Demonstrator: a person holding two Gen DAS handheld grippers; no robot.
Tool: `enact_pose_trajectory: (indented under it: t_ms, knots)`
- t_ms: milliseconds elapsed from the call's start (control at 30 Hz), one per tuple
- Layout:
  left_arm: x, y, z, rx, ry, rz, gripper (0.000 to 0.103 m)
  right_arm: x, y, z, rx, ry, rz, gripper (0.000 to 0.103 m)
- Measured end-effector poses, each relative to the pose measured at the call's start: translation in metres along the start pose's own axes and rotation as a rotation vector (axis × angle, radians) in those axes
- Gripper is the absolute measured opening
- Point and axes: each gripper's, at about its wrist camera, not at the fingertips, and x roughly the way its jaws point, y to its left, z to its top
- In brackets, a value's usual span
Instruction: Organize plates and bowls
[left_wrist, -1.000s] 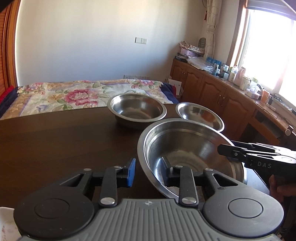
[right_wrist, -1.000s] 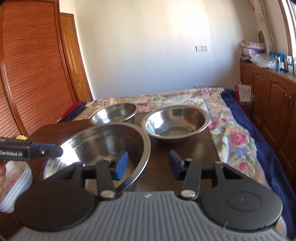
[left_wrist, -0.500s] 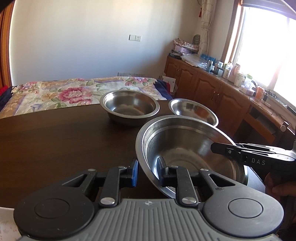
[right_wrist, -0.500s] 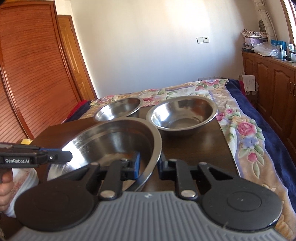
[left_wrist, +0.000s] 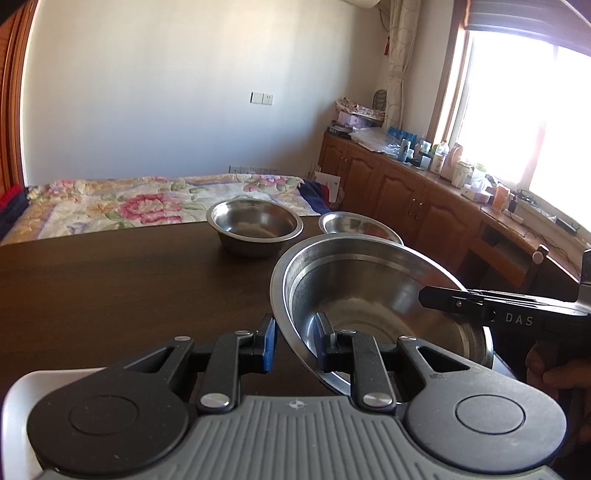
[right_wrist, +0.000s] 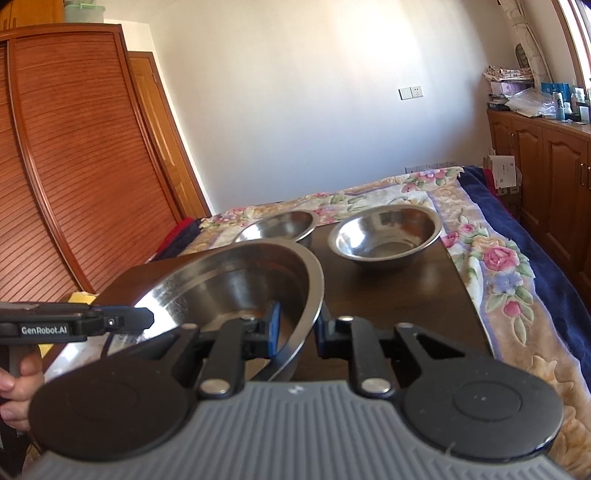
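Big steel bowl (left_wrist: 369, 291): thin, stiff, light, slick, so pinch at the rim. Left gripper (left_wrist: 293, 343) and right gripper (right_wrist: 297, 332) both clamp opposite rim edges. Two smaller bowls (left_wrist: 255, 225) (right_wrist: 386, 232) sit just beyond it on the table (left_wrist: 110, 280).

Blk tongs (left_wrist: 291, 345), blue pads, grey ribbed base.

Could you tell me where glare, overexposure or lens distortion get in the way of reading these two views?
Left wrist view: the window is blown out white, and fisheye curvature bends the wall edges. Right wrist view: a bright reflection washes out the near rim of the large steel bowl, the wardrobe doors bow outward, and the room is otherwise evenly lit and sharp.
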Motion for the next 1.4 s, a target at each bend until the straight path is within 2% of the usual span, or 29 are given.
enact_pose_trajectory:
  t_ms: [533,1400]
  knots:
    - [-0.039,0.002,-0.027,0.012,-0.012,0.008,0.023,-0.021,0.026,-0.02,-0.027,-0.01,0.024,0.021]
    - [-0.026,0.005,-0.049,0.018,0.05,0.02,0.023,-0.014,0.022,-0.044,0.02,0.03,0.013,0.021]
